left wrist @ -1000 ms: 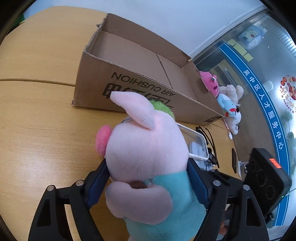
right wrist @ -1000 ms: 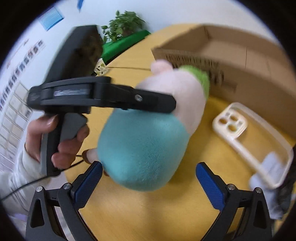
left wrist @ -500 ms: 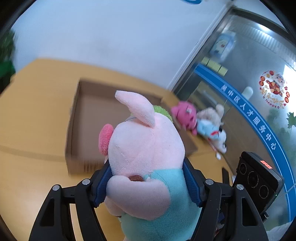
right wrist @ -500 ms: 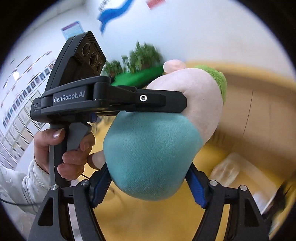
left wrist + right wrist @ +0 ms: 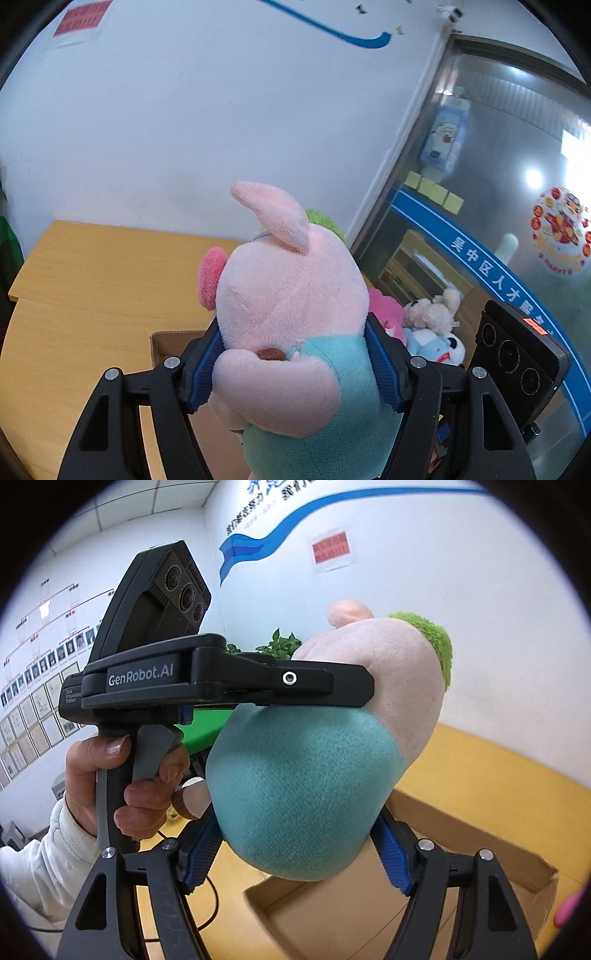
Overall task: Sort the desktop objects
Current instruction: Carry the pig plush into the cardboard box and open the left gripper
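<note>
A pink plush pig [image 5: 291,314] with a teal shirt and green tuft is held in the air by both grippers. My left gripper [image 5: 295,369] is shut on its body at shoulder height. My right gripper [image 5: 295,845] is shut on its teal lower body [image 5: 306,790]. The left gripper [image 5: 229,681] crosses the right wrist view, held by a hand [image 5: 122,786]. The open cardboard box [image 5: 461,853] lies below the pig; only a corner of it [image 5: 166,341] shows in the left wrist view.
The wooden table [image 5: 92,277] stretches to the wall. A pile of plush toys [image 5: 424,328] lies behind the box by the glass door. A green plant [image 5: 280,646] stands beyond the table's far end.
Both grippers rose and tilted up with the pig, so the box dropped low in view. The right gripper, open a second ago, closed on the pig's teal body.
</note>
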A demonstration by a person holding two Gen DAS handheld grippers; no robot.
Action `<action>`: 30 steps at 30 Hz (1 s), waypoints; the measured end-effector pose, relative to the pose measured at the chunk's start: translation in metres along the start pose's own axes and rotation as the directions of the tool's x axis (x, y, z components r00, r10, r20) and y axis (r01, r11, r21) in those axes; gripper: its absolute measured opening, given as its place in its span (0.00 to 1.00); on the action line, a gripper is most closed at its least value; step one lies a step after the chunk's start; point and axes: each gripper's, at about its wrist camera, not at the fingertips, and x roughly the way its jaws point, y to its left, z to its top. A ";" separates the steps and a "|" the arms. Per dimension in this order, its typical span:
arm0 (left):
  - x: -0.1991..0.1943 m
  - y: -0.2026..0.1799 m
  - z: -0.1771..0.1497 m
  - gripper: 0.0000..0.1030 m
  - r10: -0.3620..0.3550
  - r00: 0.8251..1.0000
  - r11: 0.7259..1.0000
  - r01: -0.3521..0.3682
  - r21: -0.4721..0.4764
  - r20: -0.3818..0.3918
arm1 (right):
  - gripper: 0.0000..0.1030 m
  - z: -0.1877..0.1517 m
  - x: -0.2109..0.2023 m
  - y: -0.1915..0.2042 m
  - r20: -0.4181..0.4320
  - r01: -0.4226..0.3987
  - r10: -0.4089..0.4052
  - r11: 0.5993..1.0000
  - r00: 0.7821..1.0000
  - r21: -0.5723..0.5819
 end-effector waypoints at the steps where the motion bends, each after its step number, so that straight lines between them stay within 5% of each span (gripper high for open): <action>1: 0.017 0.011 0.006 0.66 0.009 1.000 1.000 -0.009 -0.019 -0.026 | 0.73 -0.004 -0.008 0.021 -0.006 -0.010 0.010 1.000 1.000 0.010; 7: 0.110 0.075 -0.007 0.66 0.043 0.980 0.990 -0.069 -0.126 -0.195 | 0.73 -0.027 0.067 -0.062 -0.088 -0.086 0.099 0.986 0.991 0.145; 14: 0.207 0.159 -0.070 0.66 0.066 0.905 0.964 -0.167 -0.209 -0.420 | 0.73 -0.104 0.158 -0.137 -0.155 -0.148 0.218 0.919 0.964 0.366; 23: 0.220 0.175 -0.094 0.68 0.057 0.866 0.952 -0.198 -0.235 -0.497 | 0.73 -0.141 0.182 -0.166 -0.236 -0.133 0.249 0.898 0.939 0.419; 28: 0.223 0.167 -0.095 0.72 0.121 0.833 0.942 -0.267 -0.202 -0.540 | 0.74 -0.148 0.189 -0.169 -0.254 -0.178 0.330 0.858 0.909 0.481; 30: 0.222 0.163 -0.092 0.71 0.142 0.834 0.941 -0.281 -0.189 -0.534 | 0.74 -0.152 0.194 -0.172 -0.266 -0.174 0.341 0.849 0.902 0.499</action>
